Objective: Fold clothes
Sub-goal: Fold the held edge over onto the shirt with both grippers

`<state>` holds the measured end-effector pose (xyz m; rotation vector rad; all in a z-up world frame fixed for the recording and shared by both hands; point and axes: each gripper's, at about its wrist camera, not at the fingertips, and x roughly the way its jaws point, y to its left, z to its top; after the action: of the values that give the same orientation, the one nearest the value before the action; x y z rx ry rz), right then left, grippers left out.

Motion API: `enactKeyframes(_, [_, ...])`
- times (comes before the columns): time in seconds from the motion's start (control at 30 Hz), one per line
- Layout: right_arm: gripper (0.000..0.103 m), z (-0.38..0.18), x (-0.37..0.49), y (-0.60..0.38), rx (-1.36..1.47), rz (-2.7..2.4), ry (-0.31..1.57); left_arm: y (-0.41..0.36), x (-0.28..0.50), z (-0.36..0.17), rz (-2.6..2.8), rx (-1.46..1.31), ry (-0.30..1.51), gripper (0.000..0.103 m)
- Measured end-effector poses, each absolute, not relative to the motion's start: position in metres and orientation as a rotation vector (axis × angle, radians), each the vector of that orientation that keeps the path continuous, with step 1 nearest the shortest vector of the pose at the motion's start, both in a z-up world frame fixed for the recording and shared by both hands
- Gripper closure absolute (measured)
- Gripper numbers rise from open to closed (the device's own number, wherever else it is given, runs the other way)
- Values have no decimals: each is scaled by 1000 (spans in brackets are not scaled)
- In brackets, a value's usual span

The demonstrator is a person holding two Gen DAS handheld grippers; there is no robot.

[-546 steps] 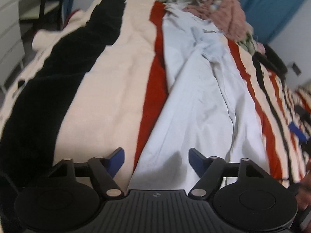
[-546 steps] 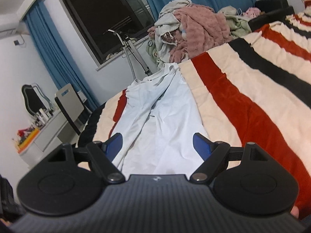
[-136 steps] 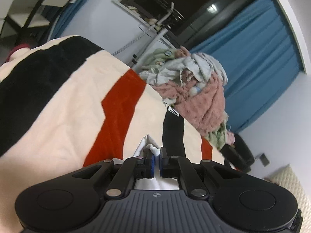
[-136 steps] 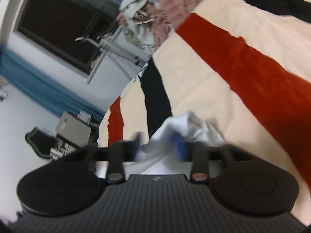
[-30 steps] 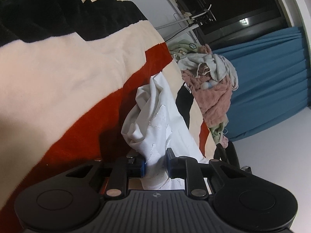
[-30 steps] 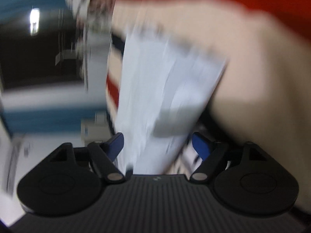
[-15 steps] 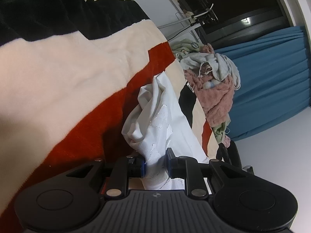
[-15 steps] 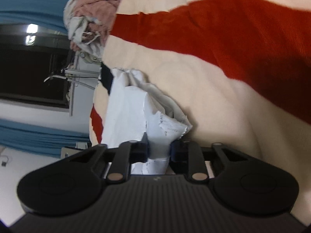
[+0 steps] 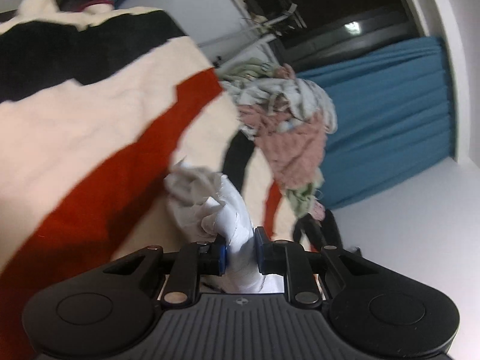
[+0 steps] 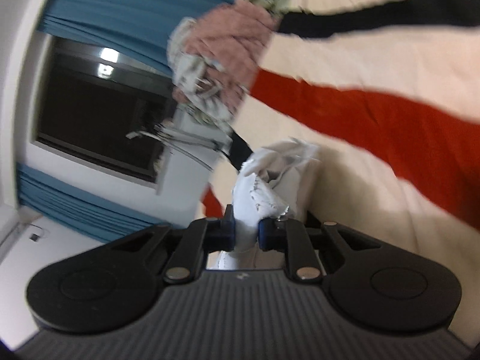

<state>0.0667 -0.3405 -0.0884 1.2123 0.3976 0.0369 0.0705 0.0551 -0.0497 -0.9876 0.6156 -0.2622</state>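
A pale blue-white garment (image 9: 216, 207) is bunched up over the striped blanket (image 9: 90, 126). My left gripper (image 9: 240, 253) is shut on a fold of it, cloth bulging out ahead of the blue pads. In the right wrist view my right gripper (image 10: 246, 232) is shut on another bunched part of the same garment (image 10: 264, 180), held above the blanket (image 10: 390, 138). Both views are blurred by motion. The rest of the garment hangs below, hidden by the gripper bodies.
A heap of pink, grey and green clothes (image 9: 288, 126) lies at the far end of the bed; it also shows in the right wrist view (image 10: 222, 57). Behind it are a dark window (image 9: 315, 9), blue curtains (image 9: 390, 114) and a metal rack (image 10: 180, 141).
Both grippers have lifted and swung with the garment, which is now more tightly bunched between the pads. The right gripper, open a second ago, has stayed shut on the cloth since half a second ago.
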Motion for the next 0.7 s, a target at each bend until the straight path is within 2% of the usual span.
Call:
enactKeyframes(0.13, [86, -48, 59, -365, 1177, 45, 309, 27, 79, -12, -341, -945, 641, 84])
enactKeyframes(0.27, [86, -37, 100, -412, 1172, 6, 327, -16, 109, 18, -385, -871, 702, 84])
enactKeyframes(0.4, [86, -26, 140, -460, 1167, -33, 345, -73, 168, 34, -411, -802, 777, 85])
enactKeyframes(0.53, [86, -15, 181, -507, 1161, -72, 362, -138, 238, 48, -431, -718, 768, 85])
enactKeyframes(0.7, [86, 5, 264, -558, 1093, -113, 290, -205, 339, 61, -501, -755, 735, 86])
